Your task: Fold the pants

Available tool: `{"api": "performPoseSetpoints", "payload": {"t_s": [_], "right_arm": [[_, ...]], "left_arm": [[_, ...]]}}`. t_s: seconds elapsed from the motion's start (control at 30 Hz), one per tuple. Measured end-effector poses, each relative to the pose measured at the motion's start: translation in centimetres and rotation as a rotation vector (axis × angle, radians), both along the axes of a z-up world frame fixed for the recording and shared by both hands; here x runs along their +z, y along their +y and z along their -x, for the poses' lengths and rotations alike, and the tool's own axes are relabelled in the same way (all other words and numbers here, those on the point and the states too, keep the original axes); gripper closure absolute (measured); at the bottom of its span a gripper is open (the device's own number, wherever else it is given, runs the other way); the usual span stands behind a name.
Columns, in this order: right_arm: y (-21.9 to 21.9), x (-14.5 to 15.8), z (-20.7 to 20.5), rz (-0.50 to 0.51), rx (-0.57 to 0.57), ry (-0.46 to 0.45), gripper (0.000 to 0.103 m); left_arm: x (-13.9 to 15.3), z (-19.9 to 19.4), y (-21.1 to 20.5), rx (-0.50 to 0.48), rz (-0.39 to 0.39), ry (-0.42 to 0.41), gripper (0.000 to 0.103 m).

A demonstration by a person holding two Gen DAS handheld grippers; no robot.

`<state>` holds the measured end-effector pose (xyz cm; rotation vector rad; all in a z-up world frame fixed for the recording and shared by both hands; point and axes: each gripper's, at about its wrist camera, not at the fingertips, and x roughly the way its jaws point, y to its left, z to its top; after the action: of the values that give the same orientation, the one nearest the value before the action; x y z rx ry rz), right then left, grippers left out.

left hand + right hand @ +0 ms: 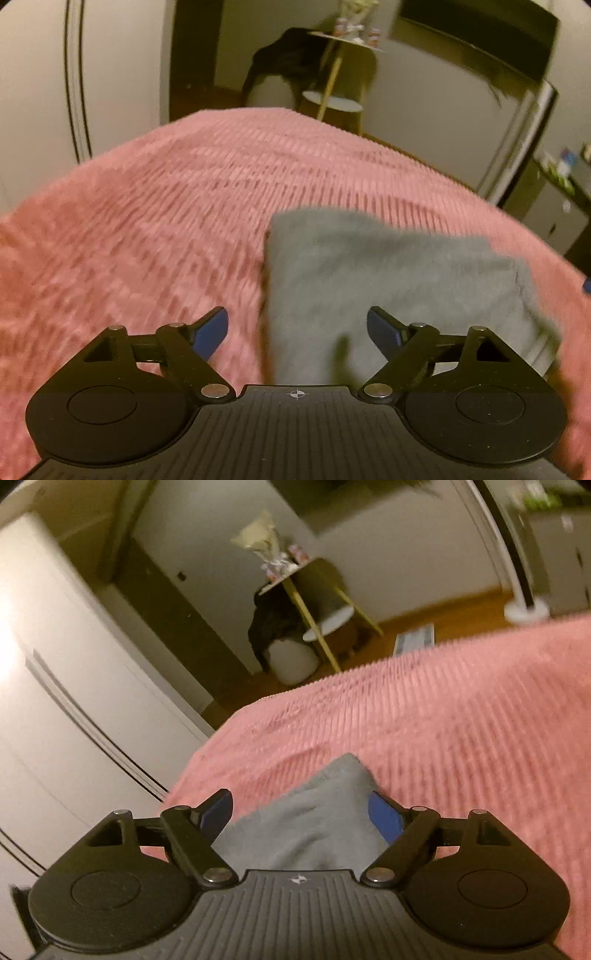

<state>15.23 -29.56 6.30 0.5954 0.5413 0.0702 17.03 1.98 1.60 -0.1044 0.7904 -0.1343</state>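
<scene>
1. Grey folded pants (388, 273) lie on a pink ribbed bedspread (147, 229), left wrist view; left gripper (297, 332) above them, fingers (214, 330) spread wide, holding nothing.
2. Right wrist view: right gripper (303, 814) over a pants corner, fingers (384, 818) wide, cloth showing between them, unpinched; side table (295, 576) beyond the bed.

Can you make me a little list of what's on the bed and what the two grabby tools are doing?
bed cover: pink ribbed blanket
pants: gray pants, lying folded into a flat bundle on the blanket
left tool: open, nothing pinched, pants below it
right tool: open, a corner of the pants shows between its blue fingers, not squeezed
beyond the bed: small side table
</scene>
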Motion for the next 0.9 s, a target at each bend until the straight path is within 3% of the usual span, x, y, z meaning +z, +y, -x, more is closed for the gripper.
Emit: {"api": "performPoseSetpoints", "payload": {"t_s": [0.07,0.17,0.3,0.4,0.5,0.6,0.67,0.77,0.9], "right_arm": [[1.7,-0.4,1.1,0.067,0.023,0.006,0.027],[4.6,-2.1,2.0,0.159,0.089,0.050,0.044],[7.2,-3.8,3.1,0.294,0.112,0.062,0.045],[8.1,-4.2,2.7,0.388,0.120,0.104,0.045],[8.9,-4.7,2.4,0.526,0.125,0.138,0.046],[9.4,-5.1,2.9,0.568,0.118,0.202,0.048],[10.0,-5.1,4.0,0.602,0.123,0.199,0.047],[11.1,-5.0,5.5,0.597,0.151,0.210,0.037],[12.8,-3.9,7.7,0.630,0.171,0.169,0.022]], "left_arm": [[-0.5,1.3,-0.9,-0.027,-0.011,0.006,0.010],[-1.7,2.7,-2.3,-0.085,0.004,0.041,0.009],[-3.7,4.2,-3.5,-0.095,-0.043,0.088,0.007],[-4.4,4.5,-2.7,-0.057,-0.001,0.102,0.002],[-4.3,5.2,-2.1,-0.019,0.038,0.118,0.002],[-3.3,6.7,-2.0,-0.021,0.009,0.085,0.002],[-2.7,8.3,-2.1,-0.033,-0.021,0.058,0.002],[-2.6,10.5,-2.3,-0.029,-0.050,0.052,0.002],[-3.2,12.3,-1.7,0.026,-0.011,0.098,0.002]]}}
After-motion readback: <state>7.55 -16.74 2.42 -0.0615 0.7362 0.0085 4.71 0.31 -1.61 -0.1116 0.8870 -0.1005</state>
